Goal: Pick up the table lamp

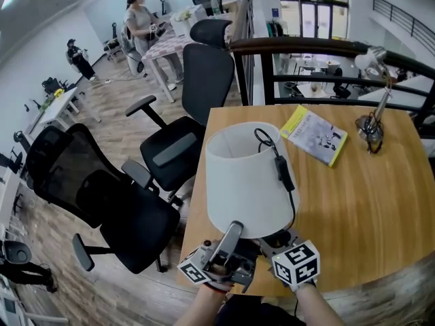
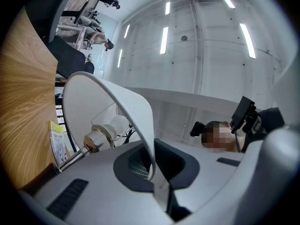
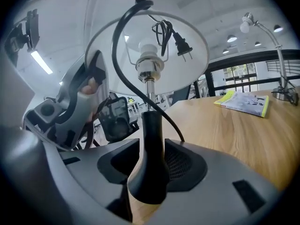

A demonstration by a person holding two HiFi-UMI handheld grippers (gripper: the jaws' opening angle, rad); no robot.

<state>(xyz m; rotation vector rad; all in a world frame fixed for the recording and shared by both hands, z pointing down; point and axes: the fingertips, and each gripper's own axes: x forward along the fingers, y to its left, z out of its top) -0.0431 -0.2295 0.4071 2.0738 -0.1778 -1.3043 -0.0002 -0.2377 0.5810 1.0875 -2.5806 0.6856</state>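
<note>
The table lamp's white shade point(image 1: 248, 178) lies tilted over the near part of the wooden table point(image 1: 367, 209), its open end facing away. A black cord and plug point(image 1: 281, 168) are draped over its rim. My left gripper point(image 1: 233, 229) is shut on the shade's rim, and the left gripper view shows the thin white shade wall point(image 2: 126, 97) running between the jaws, with the bulb point(image 2: 117, 124) inside. My right gripper point(image 1: 280, 242) is shut on the lamp's black stem point(image 3: 150, 163) just under the shade point(image 3: 140, 36). The lamp's base is hidden.
A yellow-edged booklet point(image 1: 315, 135) and a silver desk lamp point(image 1: 372, 131) are at the table's far side. Two black office chairs point(image 1: 183, 134) point(image 1: 102, 195) stand off the left edge. A dark railing point(image 1: 306, 46) runs behind, and a person point(image 1: 141, 19) stands far back.
</note>
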